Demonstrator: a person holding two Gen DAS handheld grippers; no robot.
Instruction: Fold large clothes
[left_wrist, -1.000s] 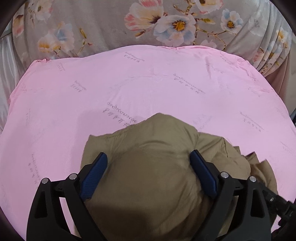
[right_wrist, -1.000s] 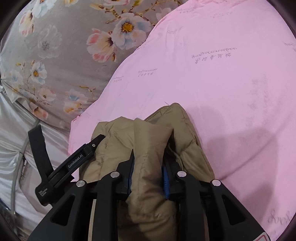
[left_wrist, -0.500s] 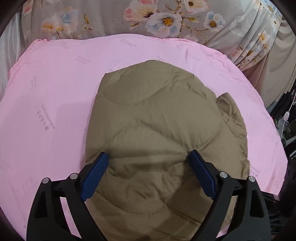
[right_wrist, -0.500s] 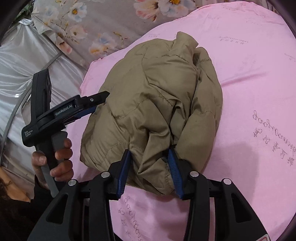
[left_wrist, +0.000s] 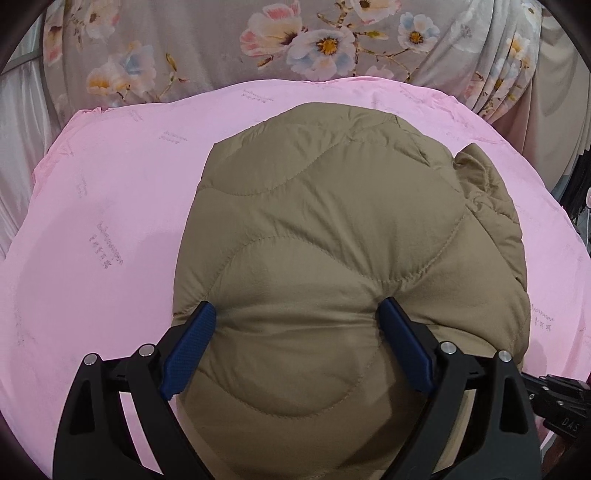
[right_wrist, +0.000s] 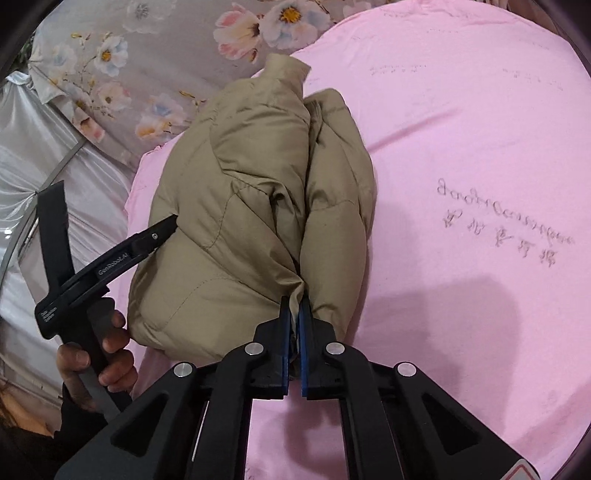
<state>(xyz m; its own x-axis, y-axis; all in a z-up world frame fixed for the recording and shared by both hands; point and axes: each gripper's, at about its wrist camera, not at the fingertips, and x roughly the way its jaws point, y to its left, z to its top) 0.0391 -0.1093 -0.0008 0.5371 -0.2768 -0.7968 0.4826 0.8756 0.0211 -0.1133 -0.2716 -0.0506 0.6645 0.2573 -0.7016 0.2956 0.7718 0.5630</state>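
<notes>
A tan quilted puffer jacket lies folded into a thick bundle on the pink sheet. My left gripper is wide open, its blue pads straddling the near edge of the jacket and pressing down on it. In the right wrist view the jacket lies with its collar at the far end. My right gripper is shut on a thin fold of the jacket's near edge. The left gripper's finger shows at the jacket's left side, held by a hand.
A grey floral cloth hangs behind the pink sheet. Silver plastic sheeting lies to the left. The pink sheet extends to the right of the jacket. Dark gear stands past the right edge.
The jacket went from a bunched heap near the grippers to a spread, folded bundle. My right gripper has closed tighter on a thin fold. The left gripper stays open on the jacket.
</notes>
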